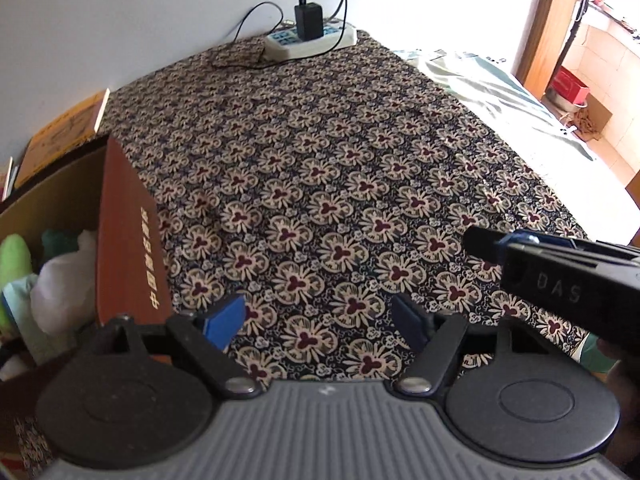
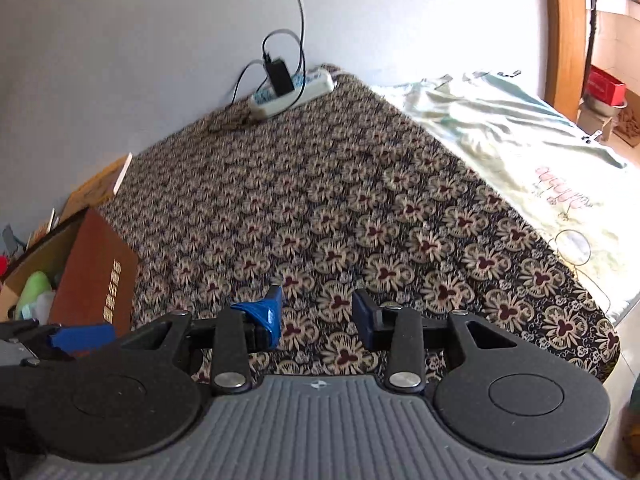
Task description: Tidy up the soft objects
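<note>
A cardboard box (image 1: 60,184) stands at the left, fronted by a brown panel with gold lettering (image 1: 128,240). Inside lie soft things: a green plush (image 1: 14,256), a dark green piece (image 1: 60,240) and white soft items (image 1: 60,292). The box also shows in the right wrist view (image 2: 48,248). My left gripper (image 1: 320,320) is open and empty over the floral cloth (image 1: 320,160), just right of the box. My right gripper (image 2: 318,316) is open and empty over the same cloth; it shows in the left wrist view (image 1: 560,272) at the right.
A white power strip (image 1: 312,42) with a black charger and cables lies at the far edge by the wall. A pale green sheet (image 2: 520,152) covers the bed to the right. Books (image 1: 64,136) lean behind the box. A doorway and red box (image 1: 568,88) are far right.
</note>
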